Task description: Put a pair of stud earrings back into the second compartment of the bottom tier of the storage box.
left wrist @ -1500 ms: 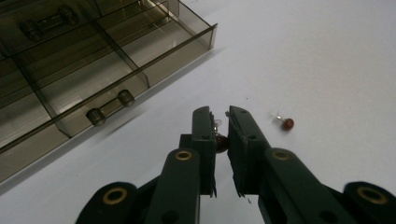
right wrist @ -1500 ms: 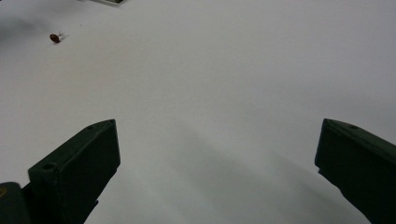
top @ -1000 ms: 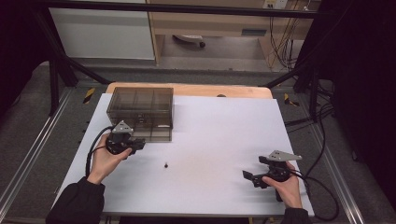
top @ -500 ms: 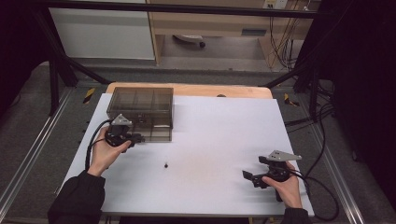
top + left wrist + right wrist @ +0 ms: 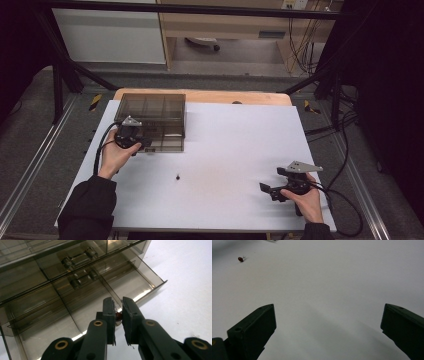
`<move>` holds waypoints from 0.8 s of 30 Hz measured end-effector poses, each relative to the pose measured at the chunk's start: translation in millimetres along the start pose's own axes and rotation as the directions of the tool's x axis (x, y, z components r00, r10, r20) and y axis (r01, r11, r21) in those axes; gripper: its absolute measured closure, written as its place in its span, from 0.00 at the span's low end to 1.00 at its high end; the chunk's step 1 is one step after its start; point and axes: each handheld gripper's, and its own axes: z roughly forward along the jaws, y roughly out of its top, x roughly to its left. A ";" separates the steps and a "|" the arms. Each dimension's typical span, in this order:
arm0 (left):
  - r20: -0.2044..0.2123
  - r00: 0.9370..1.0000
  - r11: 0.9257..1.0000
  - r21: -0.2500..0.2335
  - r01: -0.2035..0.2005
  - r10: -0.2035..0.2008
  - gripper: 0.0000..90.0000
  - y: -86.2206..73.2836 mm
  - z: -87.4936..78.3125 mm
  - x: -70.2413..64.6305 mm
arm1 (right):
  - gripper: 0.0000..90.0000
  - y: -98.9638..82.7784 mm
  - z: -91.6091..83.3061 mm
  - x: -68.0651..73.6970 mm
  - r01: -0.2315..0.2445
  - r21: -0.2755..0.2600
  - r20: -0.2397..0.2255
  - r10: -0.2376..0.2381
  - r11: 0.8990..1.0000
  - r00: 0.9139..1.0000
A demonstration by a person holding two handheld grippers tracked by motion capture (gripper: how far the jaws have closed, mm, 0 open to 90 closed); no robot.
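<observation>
- The left gripper [image 5: 142, 144] is held in the person's left hand [image 5: 115, 156] at the near left corner of a smoke-tinted compartment box [image 5: 155, 112], which stands on the far left part of the white table [image 5: 230, 145].
- In the left gripper view its jaws are seen drawn close together, clamped on a small dark red part [image 5: 118, 315], which is pinched between the pads near the fingertips.
- The part is carried just over the near edge of the box's open tray [image 5: 140, 282]; whether it touches the tray floor cannot be told.
- The tray is divided by thin walls into compartments, and a metal latch [image 5: 80, 260] is seen through the tinted plastic farther in.
- A cable [image 5: 102, 145] is trailed from the left gripper back along the left forearm, which is covered by a dark sleeve [image 5: 90, 210].
- The right gripper [image 5: 272, 190] is held in the right hand [image 5: 302, 200] at the near right of the table, well apart from the box.
- Its jaws are spread wide with nothing between them, as is seen in the right gripper view, where bare white table [image 5: 332, 290] is shown between the two black jaws.
- A second small dark red part [image 5: 178, 176] is left lying on the table, near the middle and somewhat to the left, between the two grippers; it is seen again far off in the right gripper view [image 5: 241, 259].
</observation>
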 end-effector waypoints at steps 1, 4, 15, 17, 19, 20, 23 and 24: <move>-0.007 1.000 1.000 0.002 -0.003 0.003 0.90 0.0 1.7 0.8 | 0.01 0.0 0.1 0.0 0.000 0.000 0.000 0.000 1.000 1.000; -0.017 1.000 1.000 0.010 -0.005 0.005 0.90 -0.1 6.3 2.8 | 0.01 0.0 0.1 0.0 0.000 0.001 0.000 0.000 1.000 1.000; -0.040 0.999 1.000 0.013 0.009 -0.008 0.90 -2.0 25.1 8.4 | 0.01 -0.1 0.1 0.0 0.001 0.001 0.000 -0.001 1.000 1.000; -0.045 0.999 1.000 0.016 0.006 -0.005 0.89 -2.6 27.6 8.2 | 0.01 -0.1 0.0 0.0 0.002 0.001 0.001 -0.002 1.000 1.000; -0.049 0.999 1.000 0.020 0.006 -0.005 0.89 -3.4 30.1 8.6 | 0.01 -0.1 0.2 0.2 -0.001 0.001 0.000 0.001 1.000 1.000; -0.053 0.999 1.000 0.022 0.005 -0.004 0.89 -3.8 31.2 9.1 | 0.01 -0.1 0.4 0.1 0.000 0.001 0.000 0.000 1.000 1.000; -0.059 0.998 1.000 0.022 -0.003 0.005 0.89 -5.1 33.7 10.7 | 0.01 -0.2 0.1 0.1 0.002 0.000 0.000 -0.002 1.000 1.000; -0.057 0.998 1.000 0.027 0.001 0.001 0.89 -5.5 33.9 10.6 | 0.01 -0.1 0.0 0.3 -0.001 -0.001 0.000 0.001 1.000 1.000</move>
